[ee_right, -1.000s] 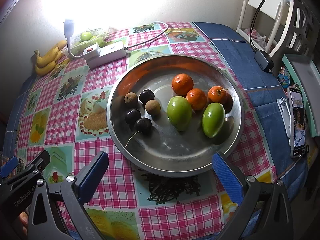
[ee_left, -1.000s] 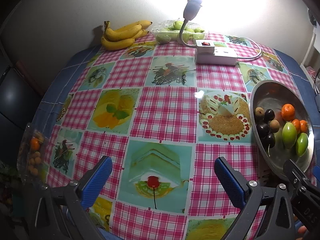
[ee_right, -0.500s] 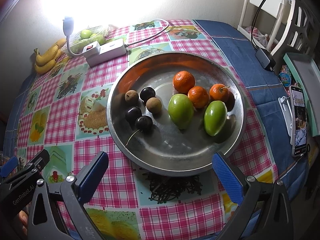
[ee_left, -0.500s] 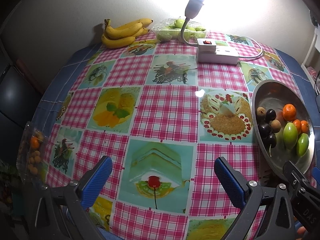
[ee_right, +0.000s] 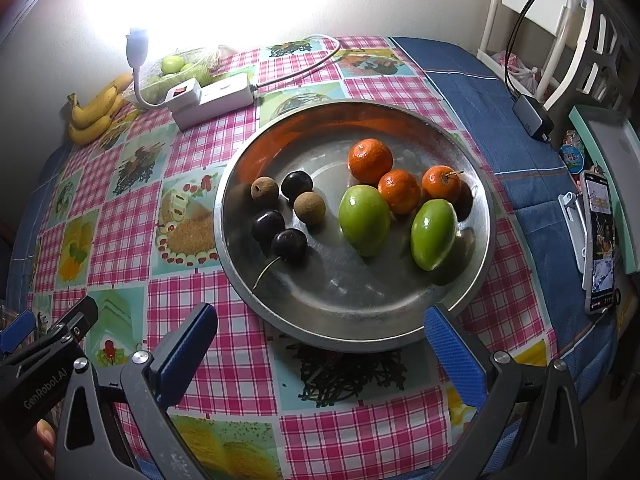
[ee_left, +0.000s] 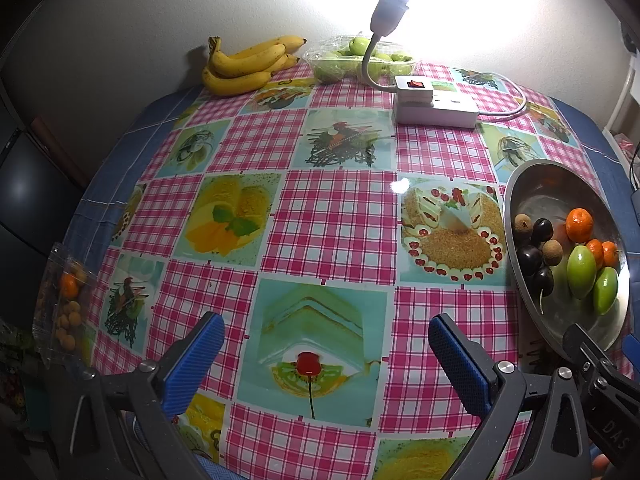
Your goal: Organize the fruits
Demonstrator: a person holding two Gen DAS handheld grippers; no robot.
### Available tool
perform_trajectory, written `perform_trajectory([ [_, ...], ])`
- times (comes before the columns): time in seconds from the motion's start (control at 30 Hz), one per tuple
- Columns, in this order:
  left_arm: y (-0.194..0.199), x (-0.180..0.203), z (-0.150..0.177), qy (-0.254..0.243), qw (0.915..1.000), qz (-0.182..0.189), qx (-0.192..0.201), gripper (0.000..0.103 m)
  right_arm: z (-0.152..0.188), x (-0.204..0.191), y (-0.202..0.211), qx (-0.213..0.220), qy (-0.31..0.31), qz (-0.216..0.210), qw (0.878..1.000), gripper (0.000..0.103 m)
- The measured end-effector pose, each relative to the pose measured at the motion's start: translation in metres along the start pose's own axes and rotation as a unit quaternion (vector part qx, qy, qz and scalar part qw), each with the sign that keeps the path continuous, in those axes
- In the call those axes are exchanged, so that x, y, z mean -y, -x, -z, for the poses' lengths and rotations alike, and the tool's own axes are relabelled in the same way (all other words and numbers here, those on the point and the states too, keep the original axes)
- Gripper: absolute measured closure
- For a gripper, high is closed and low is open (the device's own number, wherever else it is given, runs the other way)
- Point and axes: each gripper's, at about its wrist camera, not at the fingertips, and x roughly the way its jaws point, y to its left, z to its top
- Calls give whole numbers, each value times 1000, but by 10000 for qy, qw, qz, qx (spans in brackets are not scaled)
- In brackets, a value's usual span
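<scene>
Jaws: right gripper [ee_right: 320,354] and left gripper [ee_left: 326,354] are both hanging spread wide, holding nothing.
Fruit: cherries [ee_right: 289,245], longans [ee_right: 309,208], oranges [ee_right: 370,160] and green fruits [ee_right: 364,219] are sitting in the metal dish [ee_right: 360,328], straight ahead of the right jaws.
Axis: green fruits are lying lengthwise, slanted across the jaws' line.
Nearer hand: right; the left is facing bare tablecloth [ee_left: 328,224], dish off to its right.

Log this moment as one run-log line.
left hand-held gripper: open, empty, over checked tablecloth | right hand-held gripper: open, empty, before round steel tray | tray: oranges, green fruits, dark cherries, brown longans
</scene>
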Motion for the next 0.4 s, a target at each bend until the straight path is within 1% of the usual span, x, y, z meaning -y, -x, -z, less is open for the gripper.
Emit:
perform_trajectory([
  [0.13, 0, 0, 0, 4, 10000, 26, 40, 0, -2, 1, -1, -15, -5, -6, 10000, 0],
  [0.27, 5, 0, 0, 1, 9998, 68, 178, 0, -1, 1, -1, -17, -1, -6, 10000, 0],
  [0.4, 5, 0, 0, -1, 9998, 74, 168, 0, -1, 0, -1, -18, -5, -6, 10000, 0],
])
